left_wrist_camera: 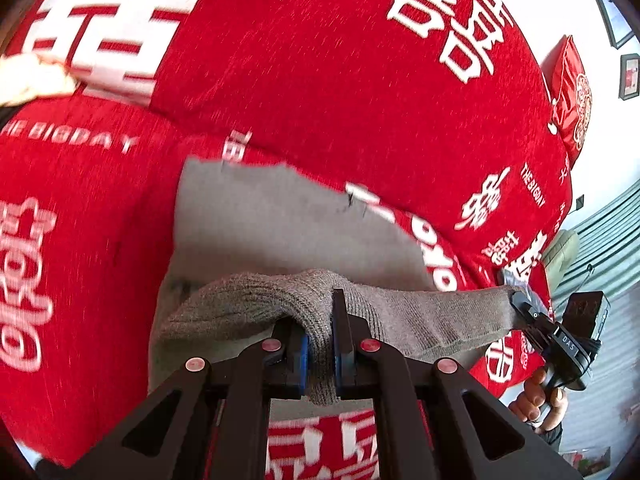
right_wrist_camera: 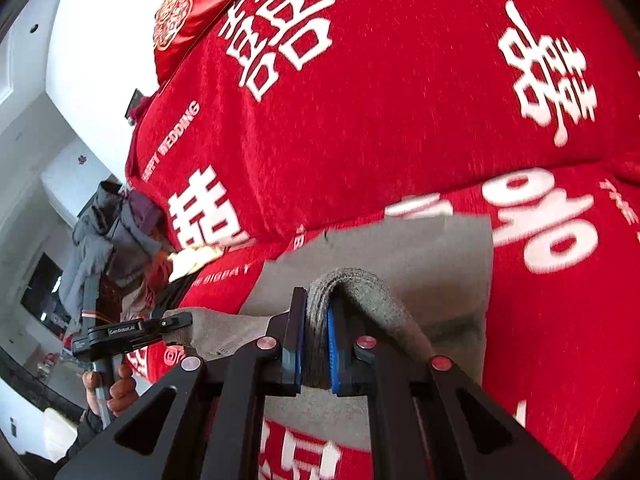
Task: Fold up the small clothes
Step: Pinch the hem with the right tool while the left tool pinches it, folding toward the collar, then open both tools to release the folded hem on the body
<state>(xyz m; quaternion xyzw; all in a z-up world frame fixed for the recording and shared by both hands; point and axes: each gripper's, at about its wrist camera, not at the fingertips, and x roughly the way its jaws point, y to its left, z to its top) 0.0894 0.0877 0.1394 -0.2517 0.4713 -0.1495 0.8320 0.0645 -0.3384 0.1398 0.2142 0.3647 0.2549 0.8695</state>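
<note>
L gripper (left_wrist_camera: pixel 320 344) & R gripper (right_wrist_camera: pixel 316 344) both clamped on grey sock (left_wrist_camera: pixel 256 304), lifted over grey cloth (left_wrist_camera: pixel 272 224) on red bedspread (left_wrist_camera: pixel 340 80). Red cushion (right_wrist_camera: pixel 188 8) behind; clothes pile (right_wrist_camera: pixel 108 232), maybe coats, beside bed.

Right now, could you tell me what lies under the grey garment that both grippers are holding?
Under the grey garment is a red bedspread printed with white characters. The left gripper and right gripper pinch its raised near edge. What the cloth covers cannot be seen.

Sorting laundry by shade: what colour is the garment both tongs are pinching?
Grey knit garment, clearest in the left wrist view.
</note>
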